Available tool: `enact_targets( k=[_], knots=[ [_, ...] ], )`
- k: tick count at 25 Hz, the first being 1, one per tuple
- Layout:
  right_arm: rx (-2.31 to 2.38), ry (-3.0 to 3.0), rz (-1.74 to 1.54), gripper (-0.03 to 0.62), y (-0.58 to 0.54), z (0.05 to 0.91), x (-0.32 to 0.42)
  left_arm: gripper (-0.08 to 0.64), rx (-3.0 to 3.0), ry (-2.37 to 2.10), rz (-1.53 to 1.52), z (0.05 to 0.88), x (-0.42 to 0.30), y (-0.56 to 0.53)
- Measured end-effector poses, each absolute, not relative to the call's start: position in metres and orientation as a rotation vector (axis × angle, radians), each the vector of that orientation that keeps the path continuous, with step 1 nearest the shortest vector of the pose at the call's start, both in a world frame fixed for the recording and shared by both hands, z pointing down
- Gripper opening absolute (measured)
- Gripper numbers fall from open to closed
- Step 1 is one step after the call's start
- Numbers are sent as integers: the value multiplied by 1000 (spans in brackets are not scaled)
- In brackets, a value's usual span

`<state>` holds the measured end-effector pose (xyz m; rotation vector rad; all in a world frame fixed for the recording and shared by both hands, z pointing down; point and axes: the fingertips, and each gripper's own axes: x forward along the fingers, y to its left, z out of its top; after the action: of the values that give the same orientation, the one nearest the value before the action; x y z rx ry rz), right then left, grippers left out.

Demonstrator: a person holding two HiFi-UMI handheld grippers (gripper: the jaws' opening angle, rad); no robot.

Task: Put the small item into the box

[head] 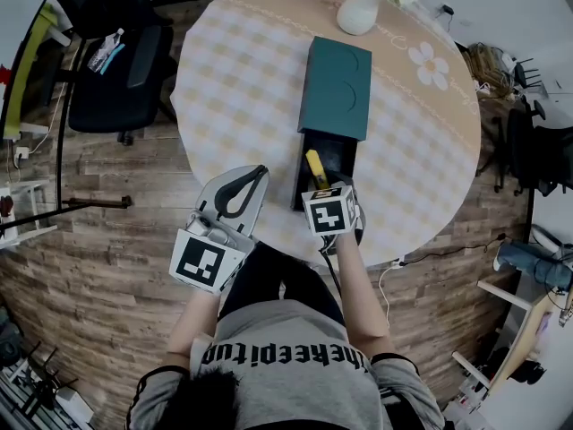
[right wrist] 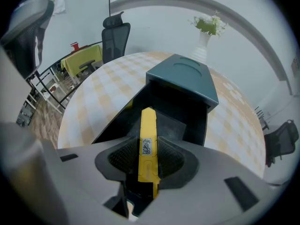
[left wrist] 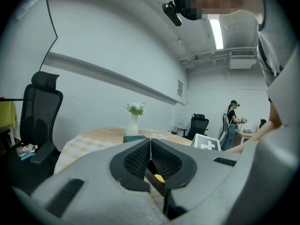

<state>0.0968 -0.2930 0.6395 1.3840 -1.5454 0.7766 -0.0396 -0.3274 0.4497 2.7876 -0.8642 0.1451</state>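
My right claw [right wrist: 149, 149] is clamped on the item [right wrist: 148, 125], a slim yellow bar with a small printed label on its face. The pads pinch its flat sides around the middle and lower part, and the top end stands clear beyond them. I judge it to be light, stiff plastic: it won't bend or crush, but the smooth faces could slip or twist. A grip on the broad sides near the middle looks like the right hold. The bar hangs over the near end of the open drawer [right wrist: 187, 111].

My left claw [left wrist: 150, 142] is closed with nothing between its pads. It hangs at the near edge of the worktop [head: 233, 70], just left of the drawer.

The drawer is black inside, pulled out toward me from the teal box [head: 336, 88], and I see nothing lying in it. The worktop is round under a checked cloth, which may give a little. A white vase [head: 358, 12] with flowers stands at the far side, well apart from the box.

Around it is a plank floor [head: 98, 267] with a black chair [head: 116, 61] to the left and cables to the right. In the left gripper view a person stands far off by white walls.
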Motion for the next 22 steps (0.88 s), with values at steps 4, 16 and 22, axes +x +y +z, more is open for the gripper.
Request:
enact_targets(
  k=[4,16,22],
  knots=[
    [1428,-1626,783,90,-292,627,94,21,2814,-871,131,446,-41,-321],
    [1620,-1930,743,6,-276,570,91,21,2848,-918,115,427,-34,-283],
    [1647,-2089,713,6,-257,535,89,21,2852,-972,98,413,-29,-255]
  ],
)
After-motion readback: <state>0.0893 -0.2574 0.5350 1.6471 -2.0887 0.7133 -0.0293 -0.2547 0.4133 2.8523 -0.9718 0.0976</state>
